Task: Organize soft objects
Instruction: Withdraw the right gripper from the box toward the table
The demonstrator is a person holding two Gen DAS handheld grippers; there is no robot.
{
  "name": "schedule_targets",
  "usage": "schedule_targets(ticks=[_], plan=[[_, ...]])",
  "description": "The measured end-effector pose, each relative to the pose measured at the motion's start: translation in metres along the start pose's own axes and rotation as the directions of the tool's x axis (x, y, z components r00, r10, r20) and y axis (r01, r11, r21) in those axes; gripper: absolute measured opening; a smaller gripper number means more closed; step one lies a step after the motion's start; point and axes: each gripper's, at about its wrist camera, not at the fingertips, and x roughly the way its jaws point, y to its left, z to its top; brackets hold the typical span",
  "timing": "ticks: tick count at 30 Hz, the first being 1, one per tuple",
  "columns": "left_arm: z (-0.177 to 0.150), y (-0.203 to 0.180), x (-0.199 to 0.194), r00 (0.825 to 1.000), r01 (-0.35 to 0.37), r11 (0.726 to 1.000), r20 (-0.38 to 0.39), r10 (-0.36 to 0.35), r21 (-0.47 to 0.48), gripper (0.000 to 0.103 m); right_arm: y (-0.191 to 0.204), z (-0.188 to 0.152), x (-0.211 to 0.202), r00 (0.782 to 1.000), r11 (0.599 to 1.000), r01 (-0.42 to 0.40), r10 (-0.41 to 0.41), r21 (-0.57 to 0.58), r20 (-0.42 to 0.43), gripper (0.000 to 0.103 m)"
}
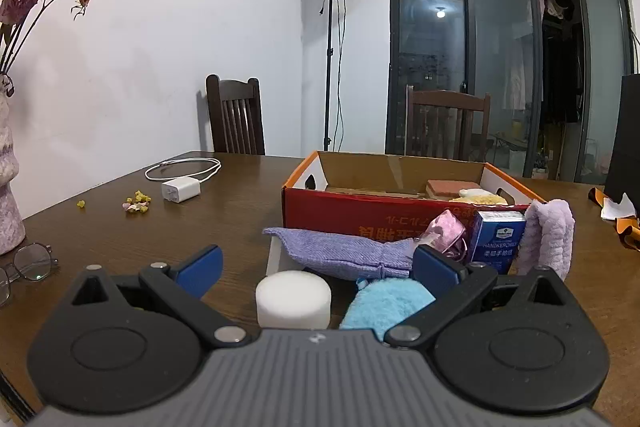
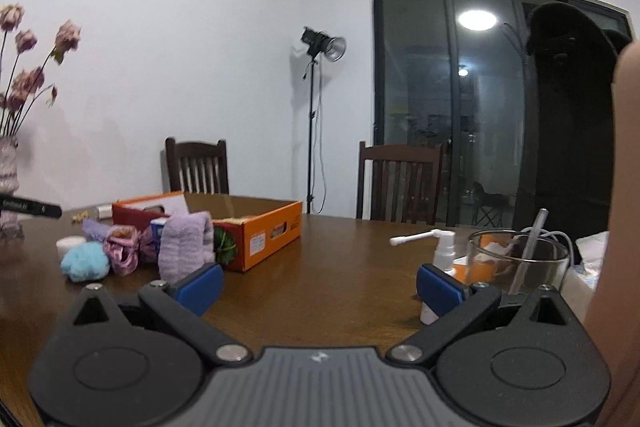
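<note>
Soft items cluster on the wooden table (image 1: 120, 227) against the near side of an orange-and-red cardboard box (image 1: 360, 215). Lavender knitted pouch (image 1: 344, 251), flat and wide, drawstring end tied, lies just in front of the box wall. White foam cylinder (image 1: 294, 303), smooth, stands upright nearer the camera than the pouch. Beside it a light blue fluffy cloth (image 1: 384, 303), bunched, partly behind the right blue finger pad. Pink shiny fabric piece (image 1: 446, 229), crumpled, touches the box front. Blue tissue pack (image 1: 498, 241) stands upright beside it. Pale purple ribbed plush towel (image 1: 546, 241), thick and folded, leans at the box's near right corner. Inside the box: a reddish sponge (image 1: 452, 187) and something yellow-white, unclear.

Left gripper (image 1: 316, 267) hovers low before the box, jaws wide apart, foam cylinder and blue cloth between them, nothing gripped.

Right gripper (image 2: 318, 285) sits right of the box over bare table, jaws wide apart, empty. A glass (image 2: 520, 261) and a spray bottle (image 2: 444, 251) stand further right.
</note>
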Motion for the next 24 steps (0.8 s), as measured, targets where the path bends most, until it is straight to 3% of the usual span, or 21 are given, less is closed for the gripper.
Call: schedule_targets(ticks=[5, 9, 13, 16, 20, 24], plan=[[0.000, 0.007, 0.002, 1.000, 0.000, 1.000, 0.001, 0.000, -0.013, 0.103, 0.023, 0.010, 0.004, 0.997, 0.997, -0.081, 0.081, -0.008, 0.019, 0.103], [-0.001, 0.015, 0.002, 1.000, 0.003, 1.000, -0.002, -0.004, -0.029, 0.103, 0.057, 0.022, 0.009, 0.983, 0.985, -0.165, 0.161, 0.050, 0.085, 0.103], [-0.002, 0.023, 0.003, 1.000, 0.024, 0.999, -0.013, -0.025, -0.037, 0.103, 0.094, 0.026, 0.030, 0.972, 0.970, -0.228, 0.221, 0.080, 0.084, 0.103], [-0.005, 0.027, 0.002, 0.998, 0.053, 0.998, -0.027, -0.054, -0.033, 0.103, 0.120, 0.026, 0.052, 0.968, 0.962, -0.250, 0.245, 0.109, 0.056, 0.103], [-0.011, 0.034, 0.002, 0.994, 0.097, 0.995, -0.043, -0.098, -0.026, 0.103, 0.152, 0.026, 0.079, 0.977, 0.971, -0.210, 0.211, 0.117, -0.002, 0.103], [-0.017, 0.038, 0.004, 0.989, 0.135, 0.990, -0.061, -0.137, -0.035, 0.103, 0.173, 0.024, 0.104, 0.970, 0.967, -0.220, 0.231, 0.132, -0.080, 0.103]])
